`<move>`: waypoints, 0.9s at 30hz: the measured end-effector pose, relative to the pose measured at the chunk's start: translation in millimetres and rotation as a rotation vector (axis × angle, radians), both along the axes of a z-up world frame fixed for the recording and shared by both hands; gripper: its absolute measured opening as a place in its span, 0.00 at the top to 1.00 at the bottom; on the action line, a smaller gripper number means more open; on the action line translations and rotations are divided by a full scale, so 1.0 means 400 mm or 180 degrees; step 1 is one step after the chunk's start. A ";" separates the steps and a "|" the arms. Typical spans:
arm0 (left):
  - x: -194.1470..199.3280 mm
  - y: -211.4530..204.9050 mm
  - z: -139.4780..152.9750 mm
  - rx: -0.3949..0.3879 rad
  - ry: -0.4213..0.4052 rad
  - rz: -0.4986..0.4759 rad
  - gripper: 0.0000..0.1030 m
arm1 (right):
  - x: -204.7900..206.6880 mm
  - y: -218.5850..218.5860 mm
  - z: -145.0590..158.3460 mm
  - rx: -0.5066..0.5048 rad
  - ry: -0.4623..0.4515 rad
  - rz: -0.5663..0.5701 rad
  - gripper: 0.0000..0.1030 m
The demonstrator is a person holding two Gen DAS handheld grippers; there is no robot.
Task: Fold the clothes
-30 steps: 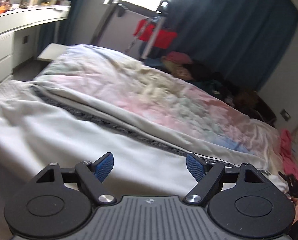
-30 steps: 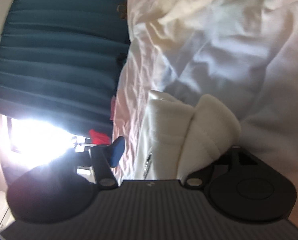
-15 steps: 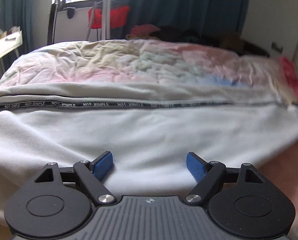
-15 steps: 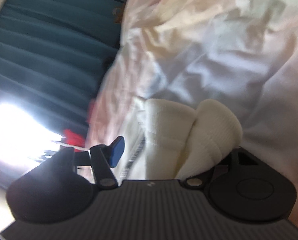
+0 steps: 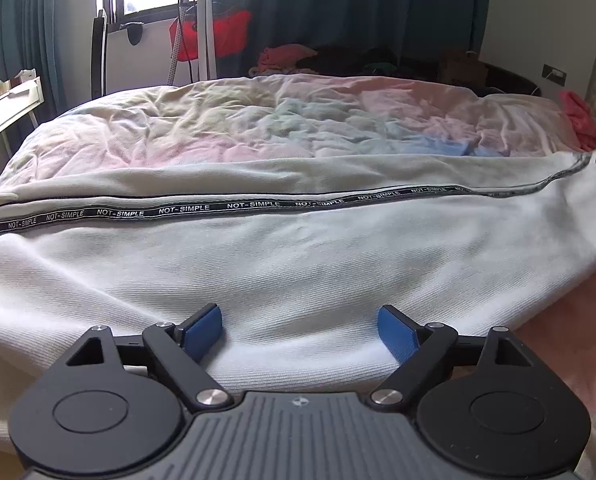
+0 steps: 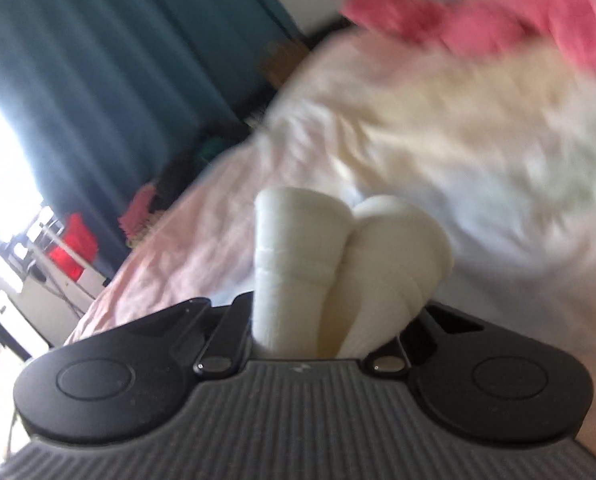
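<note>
Tongs, two: left tongs (image 5: 300, 330) wide apart over one cream garment (image 5: 298, 264) (nothing gripped), right tongs (image 6: 330, 320) just clamped on it.

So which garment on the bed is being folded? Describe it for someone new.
On the bed with the pastel quilt, nearest the left gripper, lies a white garment. A black tape reading NOT-SIMPLE along it marks it out.

Black tool (image 5: 300, 330), blue pads (image 5: 203, 327), grey ribbed body.
</note>
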State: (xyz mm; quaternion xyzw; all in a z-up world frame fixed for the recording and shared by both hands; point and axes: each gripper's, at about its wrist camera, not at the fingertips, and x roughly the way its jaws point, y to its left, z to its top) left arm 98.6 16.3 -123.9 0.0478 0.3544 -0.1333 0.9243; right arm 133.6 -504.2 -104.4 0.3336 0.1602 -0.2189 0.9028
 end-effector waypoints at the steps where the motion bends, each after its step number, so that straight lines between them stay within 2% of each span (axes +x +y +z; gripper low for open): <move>1: -0.001 0.001 0.002 -0.0003 -0.0012 0.0005 0.16 | 0.005 0.034 0.031 -0.0206 -0.0027 0.0073 0.87; 4: 0.000 0.010 0.014 -0.0037 -0.0044 0.0052 0.16 | 0.014 0.155 0.114 -0.0918 -0.0111 0.0342 0.88; 8: 0.005 0.041 0.045 -0.0179 -0.0119 0.0180 0.16 | 0.009 0.359 0.178 -0.1870 -0.0257 0.0827 0.88; 12: 0.006 0.071 0.085 -0.0089 -0.0378 0.0382 0.16 | -0.002 0.554 0.176 -0.2437 -0.0357 0.1333 0.89; 15: 0.006 0.096 0.112 -0.0028 -0.0520 0.0536 0.16 | -0.016 0.708 0.127 -0.2979 -0.0382 0.1827 0.89; 18: 0.007 0.127 0.139 -0.0098 -0.0590 0.0671 0.16 | -0.033 0.844 0.027 -0.3333 -0.0197 0.2468 0.89; 21: 0.011 0.160 0.163 -0.0237 -0.0608 0.0789 0.16 | -0.052 0.939 -0.086 -0.3589 0.0134 0.2984 0.89; 25: 0.023 0.213 0.181 -0.0530 -0.0627 0.0916 0.16 | -0.062 0.975 -0.139 -0.3750 0.0275 0.2961 0.88; 27: 0.033 0.237 0.182 -0.0611 -0.0633 0.0975 0.16 | -0.064 0.990 -0.105 -0.3673 0.0200 0.2871 0.88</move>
